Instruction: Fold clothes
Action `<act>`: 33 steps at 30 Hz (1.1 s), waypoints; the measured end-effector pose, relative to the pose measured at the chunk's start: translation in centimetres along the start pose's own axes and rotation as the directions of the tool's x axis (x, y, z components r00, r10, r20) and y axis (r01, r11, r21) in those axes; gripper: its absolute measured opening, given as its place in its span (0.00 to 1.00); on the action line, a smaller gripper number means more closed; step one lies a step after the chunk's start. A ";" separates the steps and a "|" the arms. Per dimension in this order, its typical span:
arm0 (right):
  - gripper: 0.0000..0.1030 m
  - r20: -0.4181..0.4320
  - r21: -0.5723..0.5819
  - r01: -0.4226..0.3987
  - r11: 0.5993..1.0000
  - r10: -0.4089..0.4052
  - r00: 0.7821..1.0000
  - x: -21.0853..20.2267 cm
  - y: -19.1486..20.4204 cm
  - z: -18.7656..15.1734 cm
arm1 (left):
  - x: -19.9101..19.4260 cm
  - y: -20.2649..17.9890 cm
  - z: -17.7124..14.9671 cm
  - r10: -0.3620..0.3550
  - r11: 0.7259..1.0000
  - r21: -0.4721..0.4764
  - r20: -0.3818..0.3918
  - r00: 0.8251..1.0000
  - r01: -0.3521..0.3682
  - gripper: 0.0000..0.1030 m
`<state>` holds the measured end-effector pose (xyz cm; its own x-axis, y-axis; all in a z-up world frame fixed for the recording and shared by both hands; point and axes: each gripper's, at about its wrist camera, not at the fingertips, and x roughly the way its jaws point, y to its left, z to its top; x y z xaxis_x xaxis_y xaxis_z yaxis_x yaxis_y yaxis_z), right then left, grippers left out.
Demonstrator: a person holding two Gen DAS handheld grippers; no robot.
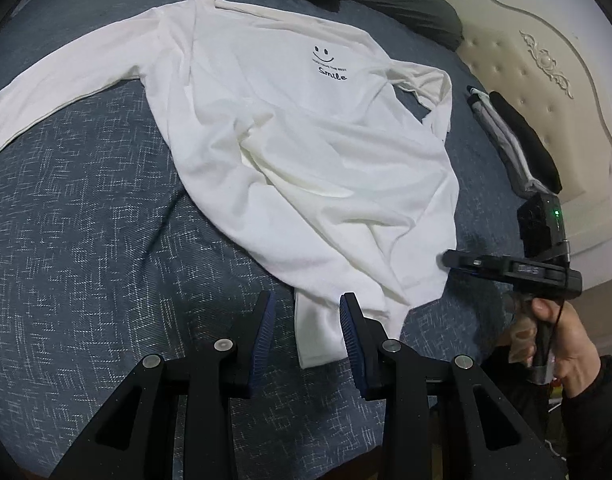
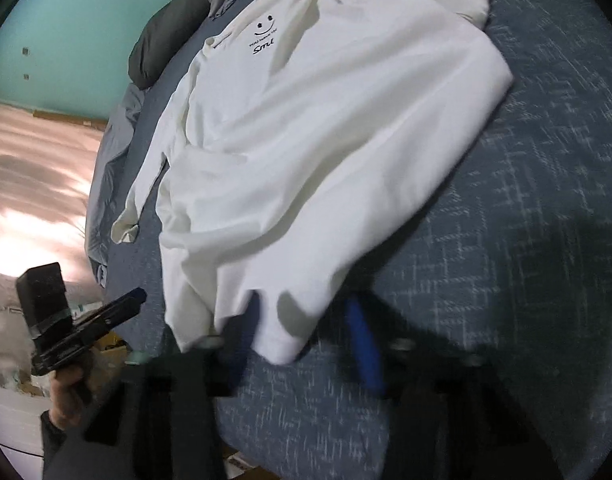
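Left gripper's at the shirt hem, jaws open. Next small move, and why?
Probably close the left gripper on the white shirt: its jaws stand open, the hem corner appears to lie between them, and nothing is gripped yet.

Left tongs tilted downward, jaws parted, nothing gripped. Right tongs blurred, jaws apart. A hand grips the right handle.
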<state>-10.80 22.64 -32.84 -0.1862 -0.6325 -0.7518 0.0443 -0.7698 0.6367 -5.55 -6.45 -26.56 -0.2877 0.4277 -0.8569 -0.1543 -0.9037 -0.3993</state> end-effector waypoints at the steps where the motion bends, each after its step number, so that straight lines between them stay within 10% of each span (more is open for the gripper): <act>1: 0.08 0.008 -0.013 0.001 1.000 -0.001 1.000 -0.2 0.1 0.1 | 0.0 0.0 0.0 -0.002 1.000 0.002 -0.002 1.000 0.002 0.35; 12: 0.03 0.176 -0.065 -0.057 0.996 0.068 0.982 -8.7 0.4 1.7 | 1.1 -1.0 -0.6 -0.051 0.998 0.029 -0.027 0.998 0.051 0.46; 33: 0.03 0.185 -0.029 -0.043 0.999 0.048 0.982 -10.9 -1.8 0.9 | 4.4 -5.8 -1.2 -0.132 0.985 0.101 -0.088 0.987 0.141 0.51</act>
<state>-9.75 30.99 -25.67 -0.3623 -0.6420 -0.6758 0.0808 -0.7439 0.6634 -4.82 0.62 -28.42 -0.1802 0.5404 -0.8219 -0.2876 -0.8280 -0.4813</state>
